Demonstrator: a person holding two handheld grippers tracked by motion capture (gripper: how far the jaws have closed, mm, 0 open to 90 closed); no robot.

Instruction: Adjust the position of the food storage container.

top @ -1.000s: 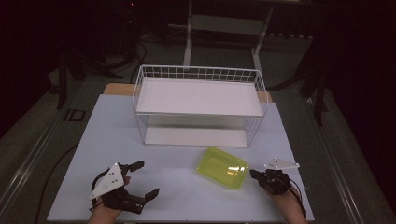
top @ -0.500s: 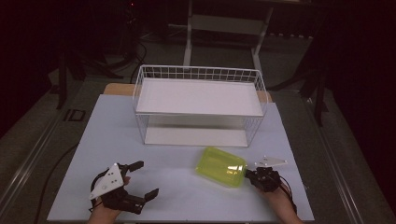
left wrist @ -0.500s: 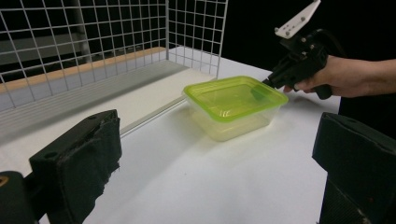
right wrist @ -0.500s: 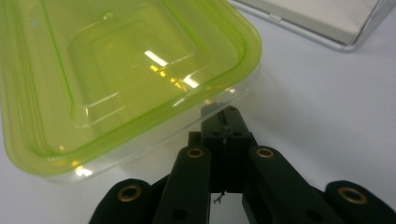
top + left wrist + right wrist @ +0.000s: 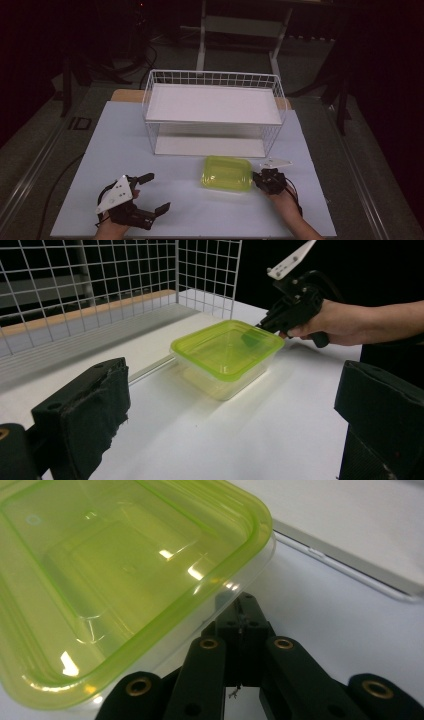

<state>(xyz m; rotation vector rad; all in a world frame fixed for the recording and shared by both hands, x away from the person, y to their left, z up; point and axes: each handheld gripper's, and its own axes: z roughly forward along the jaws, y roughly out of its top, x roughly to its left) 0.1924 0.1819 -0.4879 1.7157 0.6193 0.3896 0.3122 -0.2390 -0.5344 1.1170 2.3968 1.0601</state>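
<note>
Box: a clear food box (image 5: 226,174) with a yellow-green lid sits flat on the worktop (image 5: 320,210), lid on, just in front of the wire rack and right of the middle.
Right gripper: the right gripper (image 5: 261,180) is at the box's right end; in the right gripper view its jaws are pressed together, the tips (image 5: 242,611) right under the lid's rim, touching or nearly so. Nothing is clamped between them.
Left gripper: the left gripper (image 5: 156,192) rests on the near left of the worktop, well apart from the box, jaws wide apart and empty.
Rack: the white wire rack (image 5: 212,80) stands at the far side, its upper shelf and the space below both bare.
Progress: early, as I judge it. The box is not gripped or lifted, and the lid is shut.
Left to do: probably nudge or grasp the box, then move it, perhaps to the rack.
</note>
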